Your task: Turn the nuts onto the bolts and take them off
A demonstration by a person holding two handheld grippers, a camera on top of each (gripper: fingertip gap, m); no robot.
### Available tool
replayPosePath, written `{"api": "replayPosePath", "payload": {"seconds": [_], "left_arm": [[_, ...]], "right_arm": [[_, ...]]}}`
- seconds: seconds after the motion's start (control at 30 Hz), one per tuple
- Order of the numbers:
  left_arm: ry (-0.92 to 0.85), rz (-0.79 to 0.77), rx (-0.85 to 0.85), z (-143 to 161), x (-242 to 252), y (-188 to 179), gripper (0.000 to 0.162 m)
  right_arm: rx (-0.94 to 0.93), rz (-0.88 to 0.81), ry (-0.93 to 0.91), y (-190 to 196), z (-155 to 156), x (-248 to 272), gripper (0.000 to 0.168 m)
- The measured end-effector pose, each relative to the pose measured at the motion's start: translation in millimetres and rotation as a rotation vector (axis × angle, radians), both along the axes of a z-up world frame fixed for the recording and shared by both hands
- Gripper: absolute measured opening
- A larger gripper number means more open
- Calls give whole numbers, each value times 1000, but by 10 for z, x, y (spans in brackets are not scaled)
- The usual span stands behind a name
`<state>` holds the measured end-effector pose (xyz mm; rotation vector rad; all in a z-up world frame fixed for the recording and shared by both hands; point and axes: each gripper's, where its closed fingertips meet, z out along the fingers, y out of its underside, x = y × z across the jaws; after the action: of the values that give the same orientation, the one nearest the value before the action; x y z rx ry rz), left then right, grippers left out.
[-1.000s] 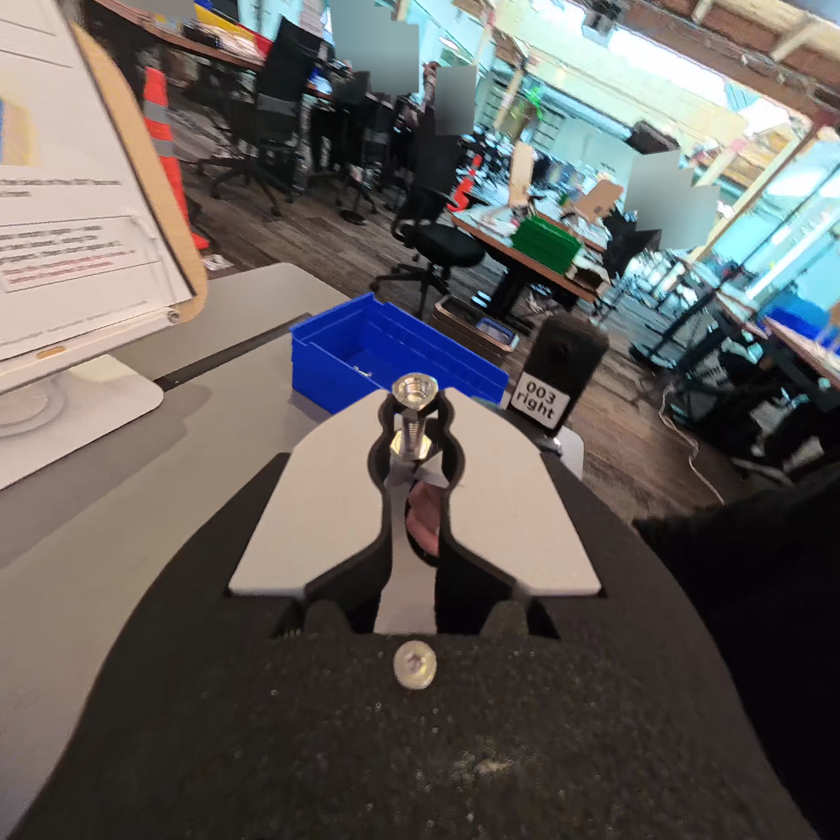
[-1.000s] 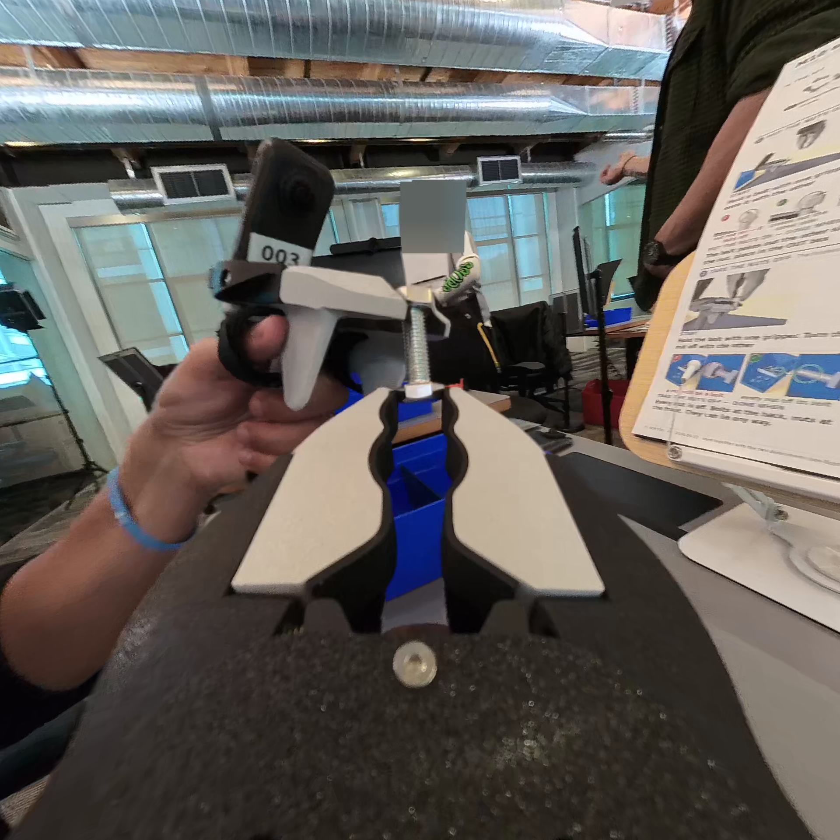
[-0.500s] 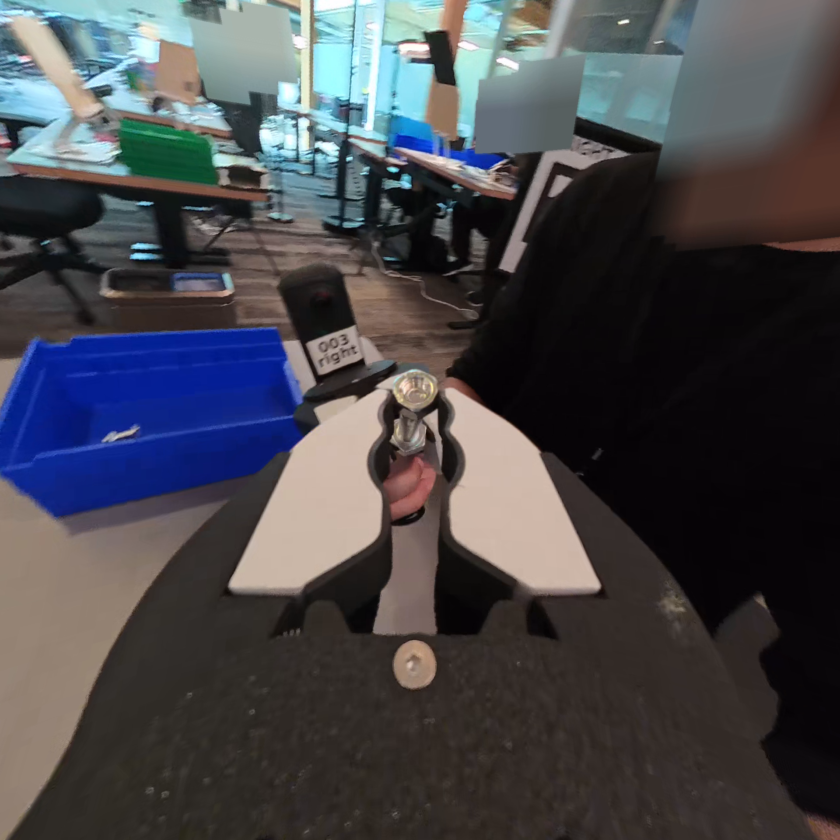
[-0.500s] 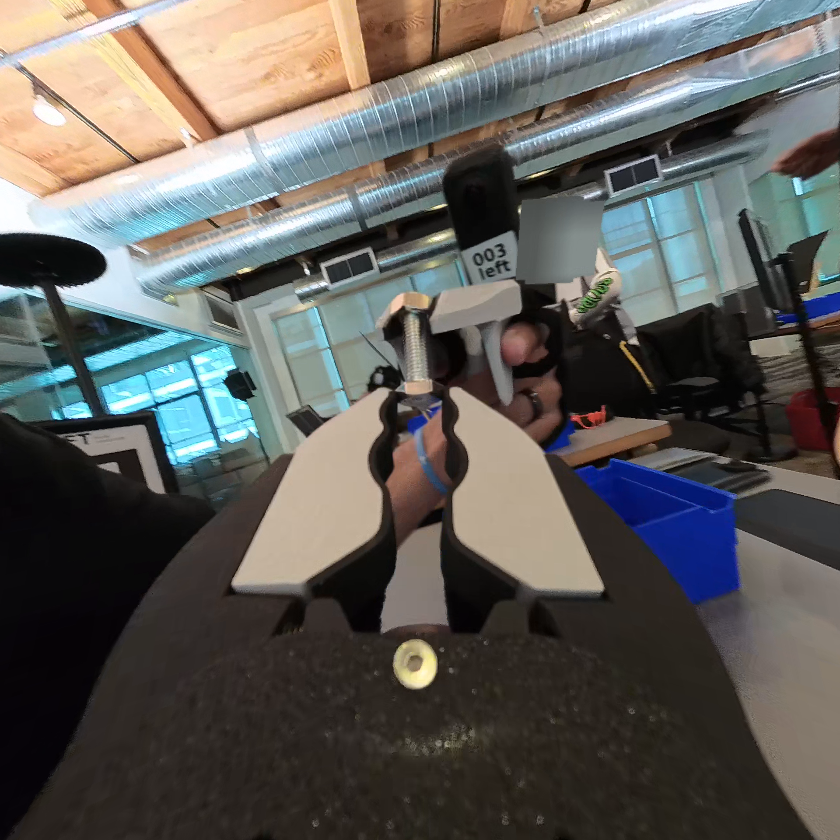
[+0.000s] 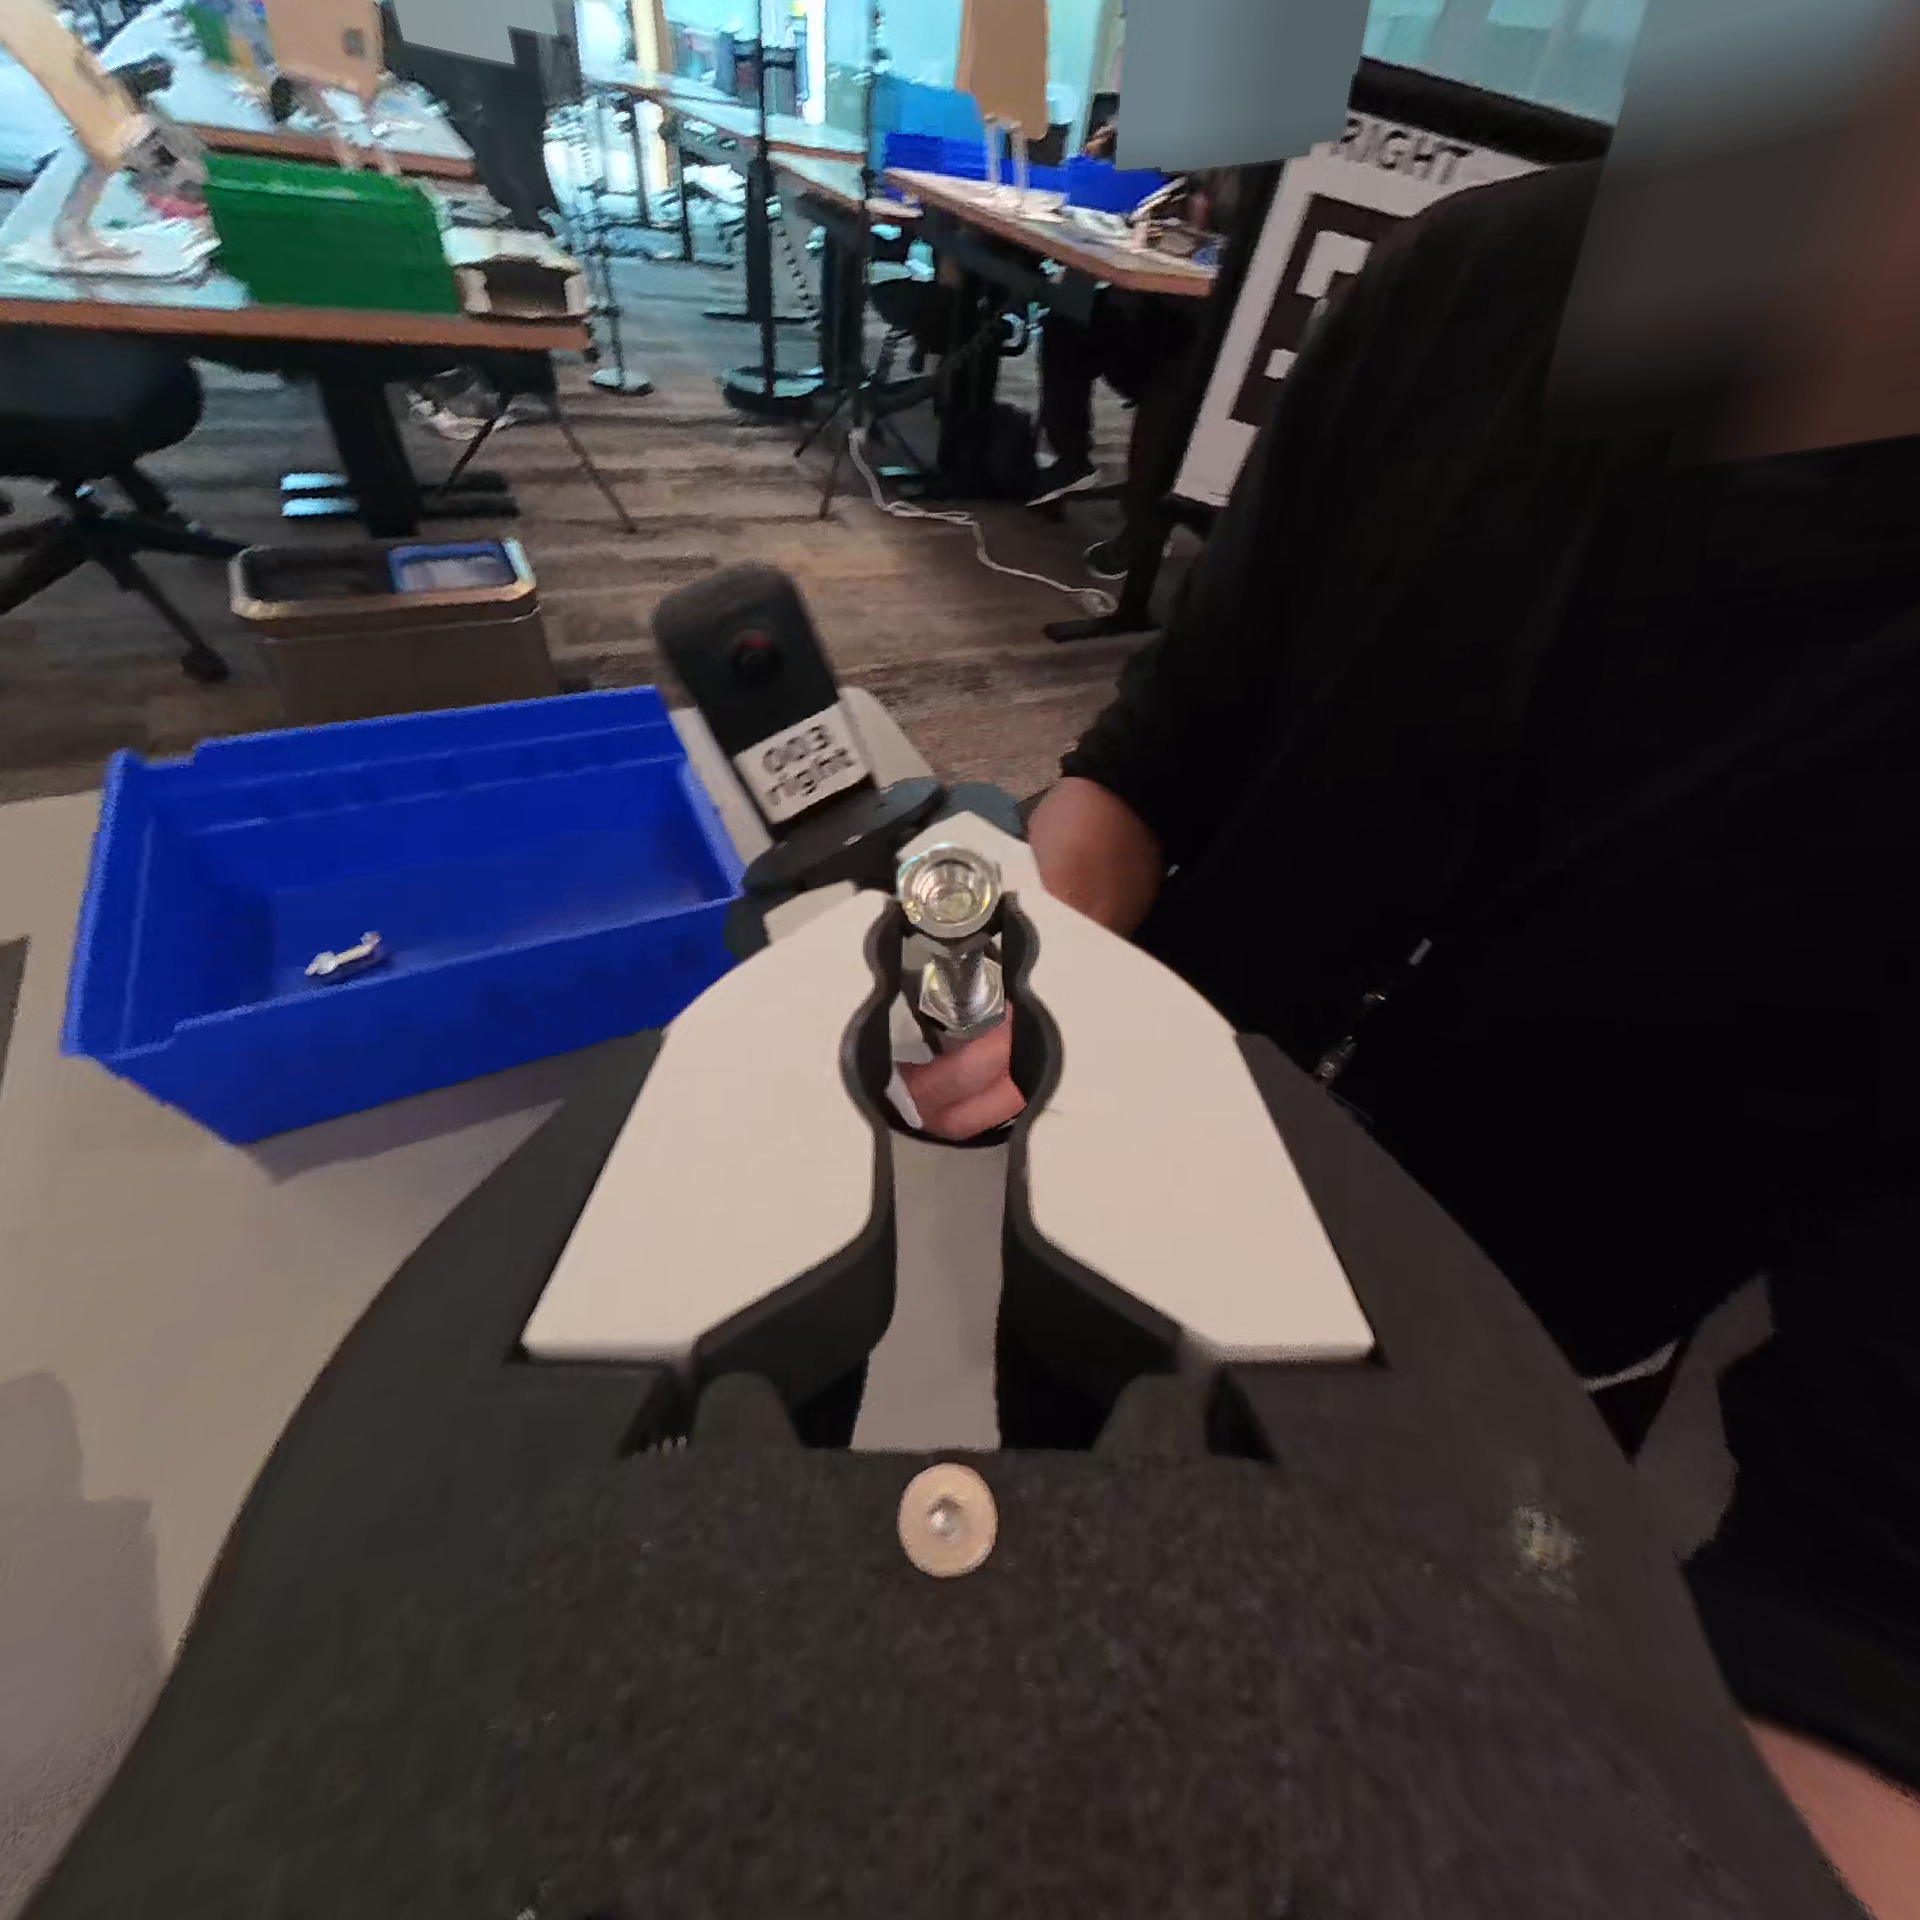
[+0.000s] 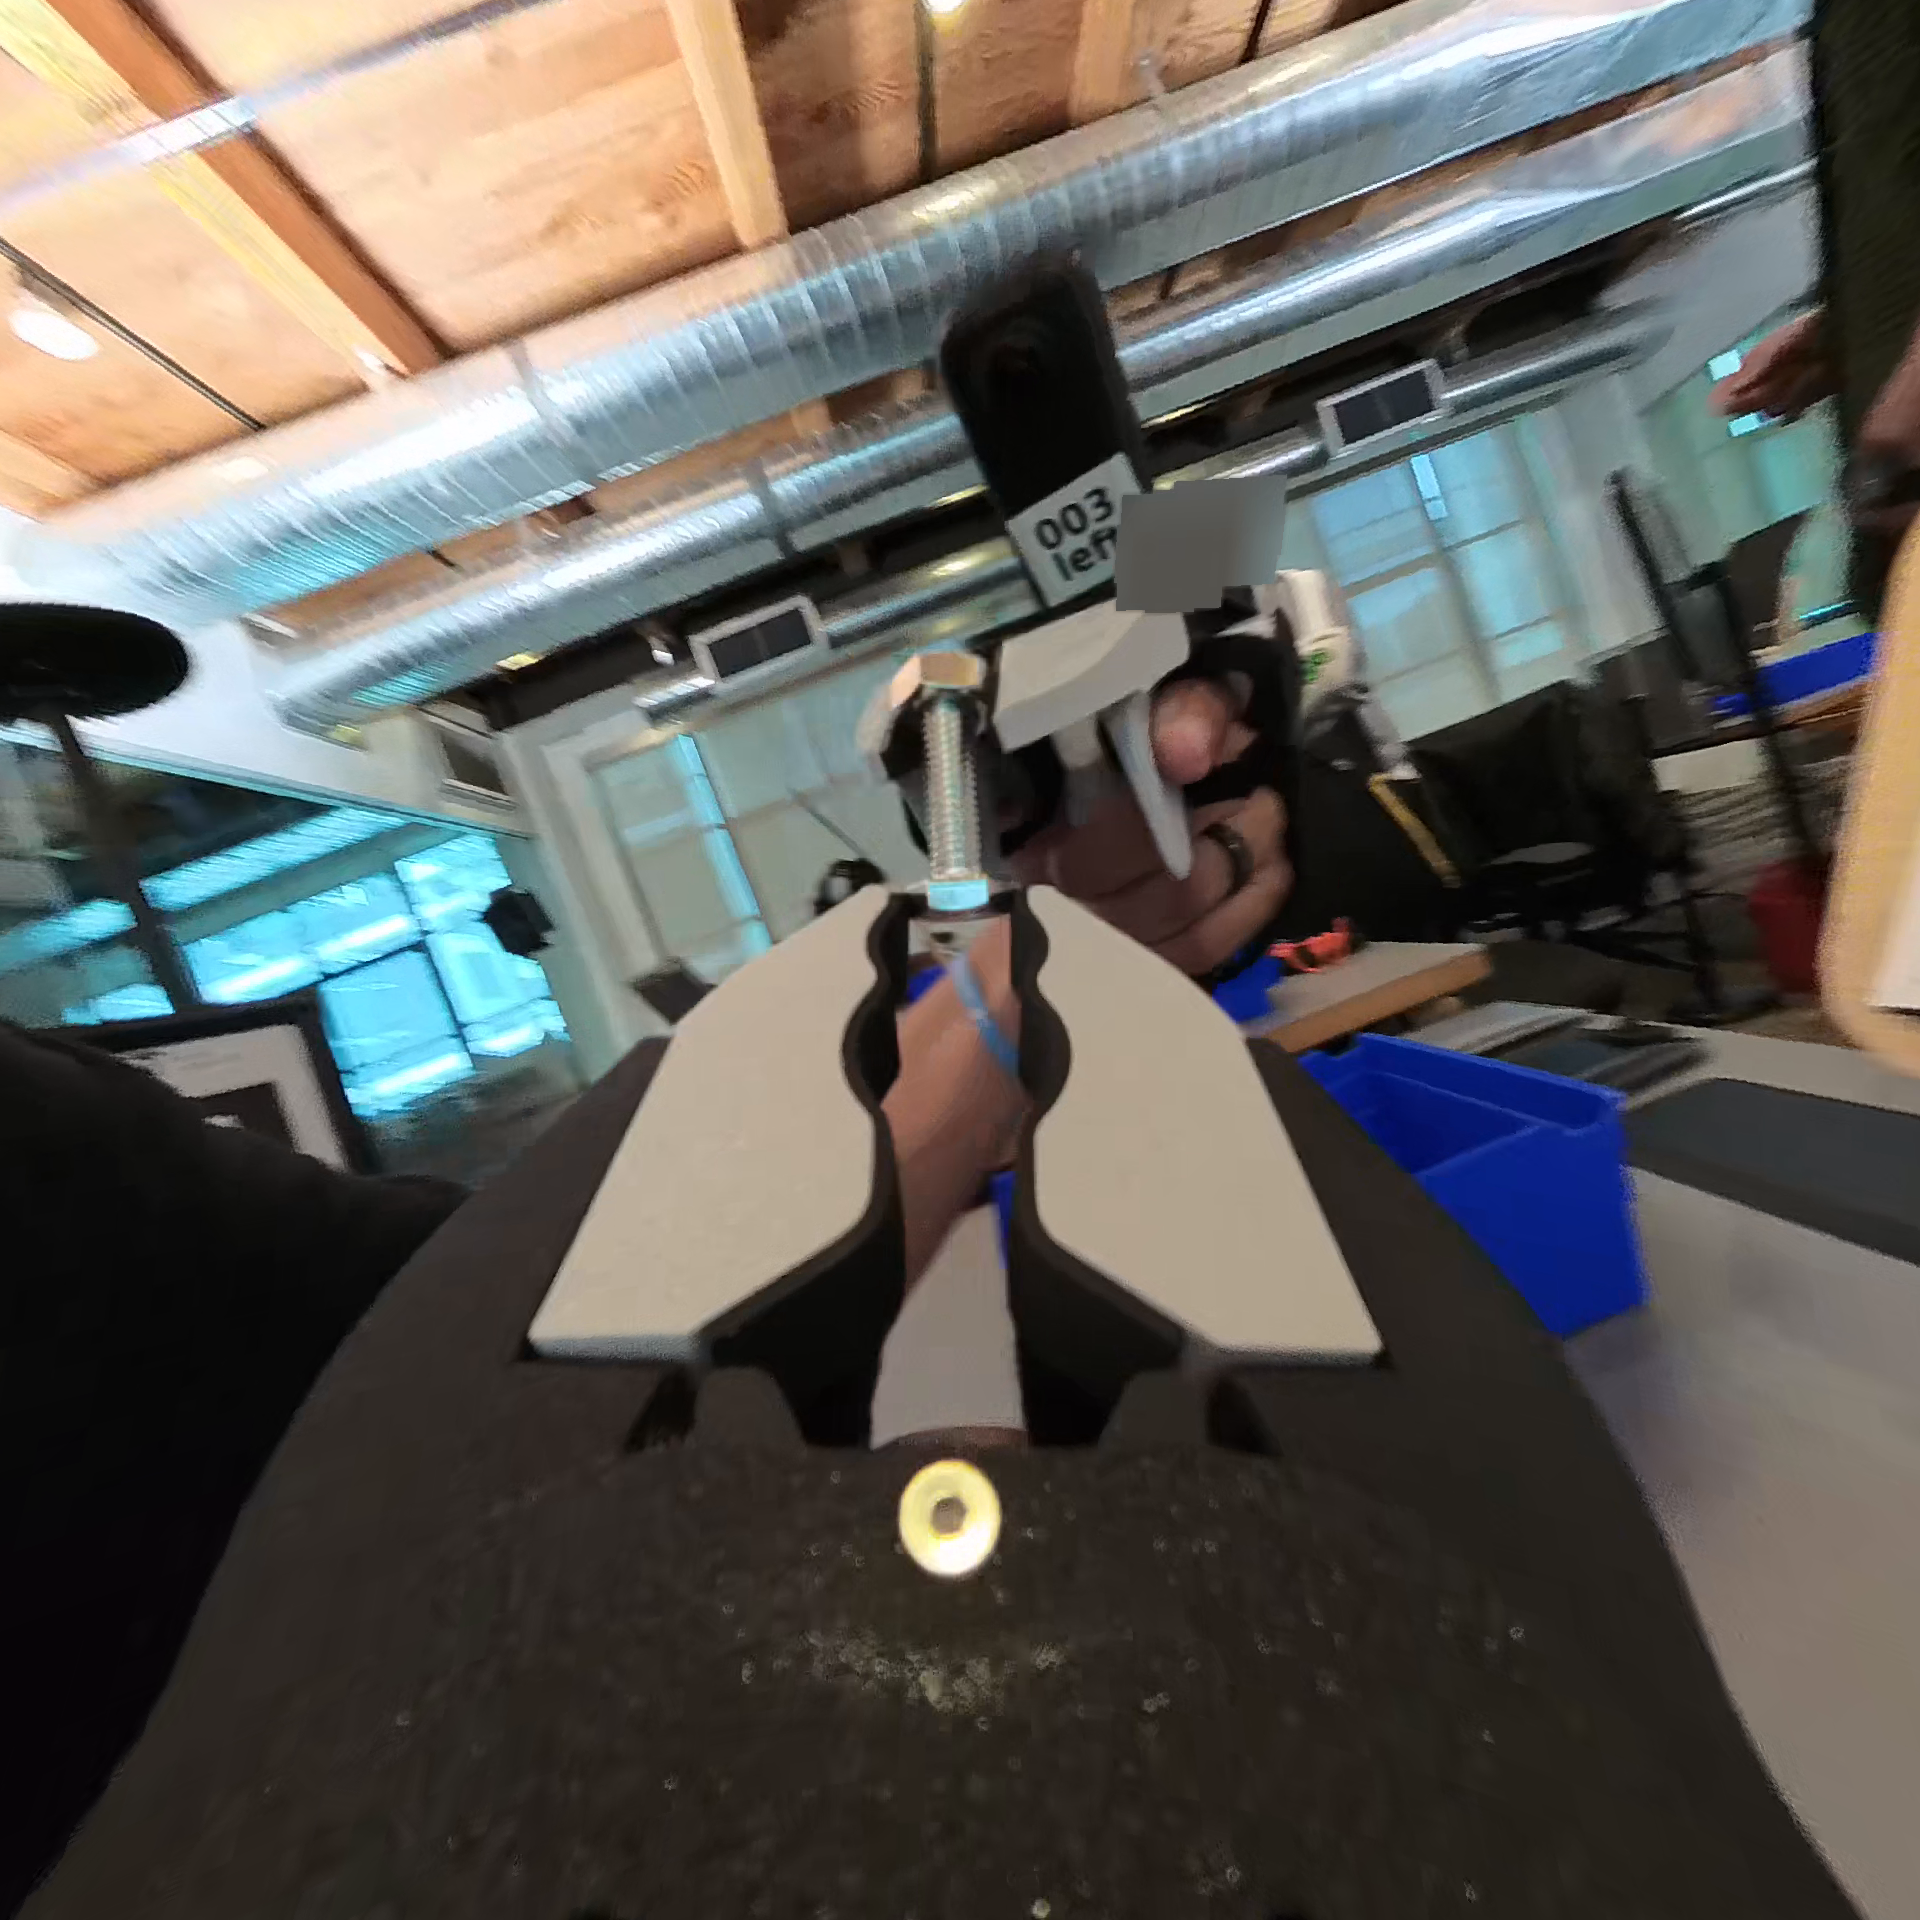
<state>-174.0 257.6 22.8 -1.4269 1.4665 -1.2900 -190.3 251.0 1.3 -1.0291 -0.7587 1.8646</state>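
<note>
A silver bolt stands upright between my two grippers, above the table. My left gripper is shut on the bolt's hex head. In the right wrist view the left gripper holds the head from the right side. My right gripper is shut on the nut, which sits near the lower end of the thread. In the left wrist view the nut shows just below the head, with the right gripper's camera behind it.
A blue bin stands on the grey table to the left, with one small bolt in it. The bin is on the right in the right wrist view. A person in black is close on the right. Both grippers' tips are close together, under 4 cm apart.
The left wrist view has swung right, from the paper stand and bin toward the person. The right wrist view has tilted up and turned. Both grips on bolt and nut held.
</note>
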Motion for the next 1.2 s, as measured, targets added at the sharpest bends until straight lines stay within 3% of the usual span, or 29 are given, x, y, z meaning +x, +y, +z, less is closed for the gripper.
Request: {"api": "replayPosePath", "payload": {"seconds": [0.37,0.73,0.93,1.2], "left_arm": [[98,549,-221,-85,61,364,17],[373,904,-106,-231,-10,459,17],[362,769,-96,-231,15,339,17],[368,335,74,-239,-130,120,17]], "right_arm": [[214,-451,-177,397,-92,101,19],[370,-660,-351,509,-218,77,18],[332,-540,-292,400,-215,75,18],[292,-364,-238,180,-192,-25,19]]}}
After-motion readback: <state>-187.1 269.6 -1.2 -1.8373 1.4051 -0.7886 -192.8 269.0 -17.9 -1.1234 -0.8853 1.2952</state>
